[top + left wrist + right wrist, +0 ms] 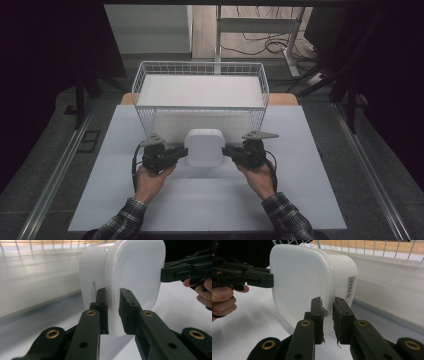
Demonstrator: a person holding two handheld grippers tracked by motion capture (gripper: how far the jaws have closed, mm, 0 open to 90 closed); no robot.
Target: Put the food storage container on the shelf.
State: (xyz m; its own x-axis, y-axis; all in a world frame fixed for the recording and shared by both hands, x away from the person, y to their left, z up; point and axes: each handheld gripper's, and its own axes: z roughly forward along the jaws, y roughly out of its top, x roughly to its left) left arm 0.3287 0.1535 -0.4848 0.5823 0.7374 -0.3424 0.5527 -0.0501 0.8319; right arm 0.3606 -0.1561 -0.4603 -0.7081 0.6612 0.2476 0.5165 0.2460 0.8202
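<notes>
Container (204,146) white plastic, likely light, stiff, slick | left gripper (184,152) clamps rim at 9 o'clock | right gripper (226,150) clamps 3 o'clock

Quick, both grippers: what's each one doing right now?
Left gripper: shut on the white plastic container, clamping its rim.
Right gripper: shut on the same container's opposite rim.

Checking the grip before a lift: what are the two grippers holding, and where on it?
Both hold the white tub by its rim: left gripper on one side, right gripper on the opposite side.
</notes>
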